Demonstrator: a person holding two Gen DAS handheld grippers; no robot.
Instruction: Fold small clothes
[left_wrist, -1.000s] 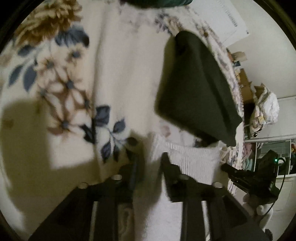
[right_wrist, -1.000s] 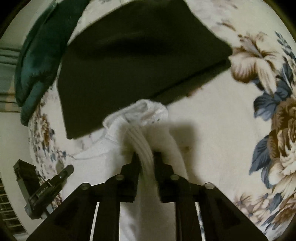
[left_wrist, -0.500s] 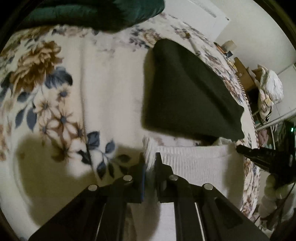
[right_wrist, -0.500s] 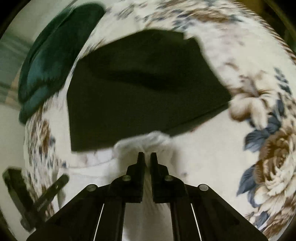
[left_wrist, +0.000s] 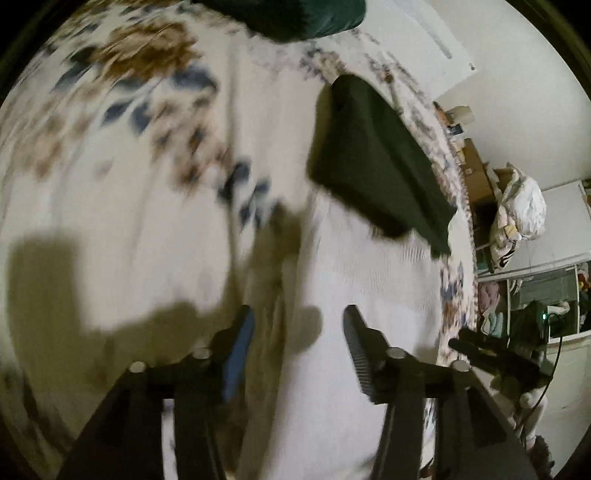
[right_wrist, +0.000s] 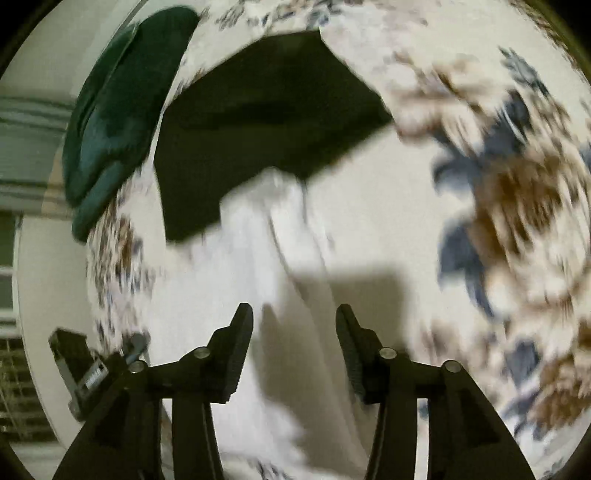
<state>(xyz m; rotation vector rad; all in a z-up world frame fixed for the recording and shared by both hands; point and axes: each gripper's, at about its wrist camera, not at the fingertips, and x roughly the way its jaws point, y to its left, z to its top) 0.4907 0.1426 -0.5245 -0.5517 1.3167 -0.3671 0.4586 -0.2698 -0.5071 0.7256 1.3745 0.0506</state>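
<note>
Directly ahead of the left gripper (left_wrist: 297, 321), whose fingers are spread and hold nothing, the white knit garment (left_wrist: 373, 280) lies flat on the flowered bedspread (left_wrist: 110, 184), running away toward the dark folded cloth (left_wrist: 373, 162) near the bed's far edge. Seen from the right gripper (right_wrist: 293, 319), also spread and empty, the same white garment (right_wrist: 255, 258) stretches lengthwise between its fingers, ribbed and soft, its bunched far end touching the dark cloth (right_wrist: 258, 125); both grippers look about equally near.
</note>
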